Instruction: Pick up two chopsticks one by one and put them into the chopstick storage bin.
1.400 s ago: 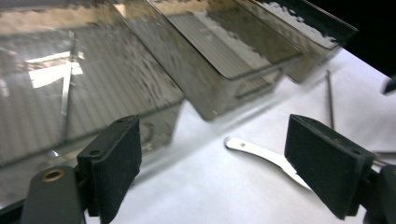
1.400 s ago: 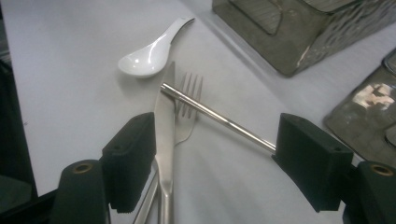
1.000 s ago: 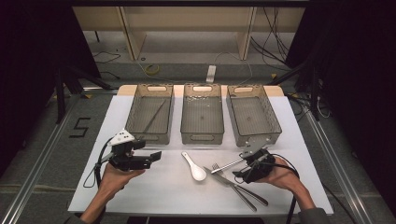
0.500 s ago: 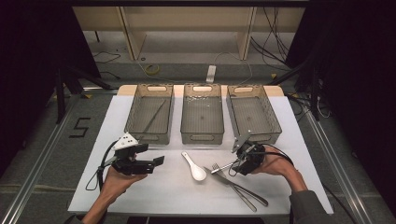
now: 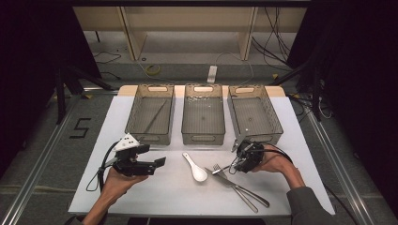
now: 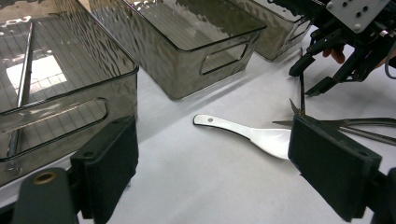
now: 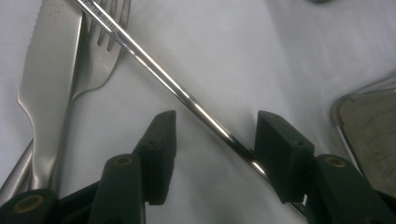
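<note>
Scene: we are sorting cutlery into three bins [image 5: 202,140] on a white table [image 5: 155,197].
Landmark: the middle bin, with everything below placed against it.
Right gripper [image 7: 215,135]: we are lowering it near that bin's right front corner; its jaws have just been closing and are straddling a chopstick [image 7: 187,100] without pressing on it yet, so nothing is grasped.
Chopstick: lying on the table in front of the middle bin, slightly right, its far end crossing the fork [image 7: 100,51] and knife [image 7: 44,88].
Left gripper [image 6: 210,163]: we are holding it released and empty, in front of the bin to the middle bin's left.
Done: one chopstick [image 5: 155,117] is already lying in that left bin.
Left: the second chopstick, the spoon [image 5: 195,168], fork and knife are waiting in front of the middle bin; it and its right neighbour are looking bare.
</note>
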### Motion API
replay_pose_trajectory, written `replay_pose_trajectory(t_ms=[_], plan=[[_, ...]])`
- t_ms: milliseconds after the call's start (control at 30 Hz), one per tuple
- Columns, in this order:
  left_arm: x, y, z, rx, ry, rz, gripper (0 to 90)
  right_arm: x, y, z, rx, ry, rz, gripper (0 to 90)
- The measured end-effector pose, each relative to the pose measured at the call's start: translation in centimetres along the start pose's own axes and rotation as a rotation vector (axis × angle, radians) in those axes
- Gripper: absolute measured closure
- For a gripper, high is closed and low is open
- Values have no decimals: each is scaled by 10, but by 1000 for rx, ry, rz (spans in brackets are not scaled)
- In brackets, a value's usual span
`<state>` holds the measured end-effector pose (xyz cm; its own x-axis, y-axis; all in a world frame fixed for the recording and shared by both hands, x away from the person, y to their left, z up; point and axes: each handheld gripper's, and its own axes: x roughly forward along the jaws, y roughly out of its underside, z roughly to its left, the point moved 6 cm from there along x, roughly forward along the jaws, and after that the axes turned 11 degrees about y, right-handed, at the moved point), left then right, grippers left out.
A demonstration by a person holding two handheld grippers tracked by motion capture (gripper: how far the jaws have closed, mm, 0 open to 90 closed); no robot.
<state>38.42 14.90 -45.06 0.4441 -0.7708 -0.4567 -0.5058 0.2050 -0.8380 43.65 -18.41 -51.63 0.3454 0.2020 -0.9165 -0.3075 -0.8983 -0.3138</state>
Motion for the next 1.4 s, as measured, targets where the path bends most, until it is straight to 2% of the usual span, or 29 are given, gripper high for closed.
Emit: replay_pose_trajectory(t_ms=[100,300,467,767,933,1033,1133,1267,1300,1400], plan=[[0,0,0,7,3,4,157,-1,0,1,-4,-13,15,561],[0,0,-1,16,3,4,157,-2,0,4,-44,-1,26,635],[0,0,-2,25,6,9,158,-6,2,10,-63,-12,38,705],[1,1,-3,35,7,20,159,-10,6,17,-151,-21,47,772],[2,1,-3,34,9,23,159,-12,7,21,-151,-45,57,800],[2,1,-4,35,12,24,159,-13,8,22,-197,-59,38,826],[3,1,-5,26,26,24,162,-16,8,25,-216,-73,22,856],[5,2,-8,37,35,37,165,-20,10,25,-224,-62,8,861],[5,2,-8,38,36,38,165,-22,10,25,-211,-62,12,861],[6,2,-10,42,45,40,166,-26,10,24,-219,-49,-17,862]])
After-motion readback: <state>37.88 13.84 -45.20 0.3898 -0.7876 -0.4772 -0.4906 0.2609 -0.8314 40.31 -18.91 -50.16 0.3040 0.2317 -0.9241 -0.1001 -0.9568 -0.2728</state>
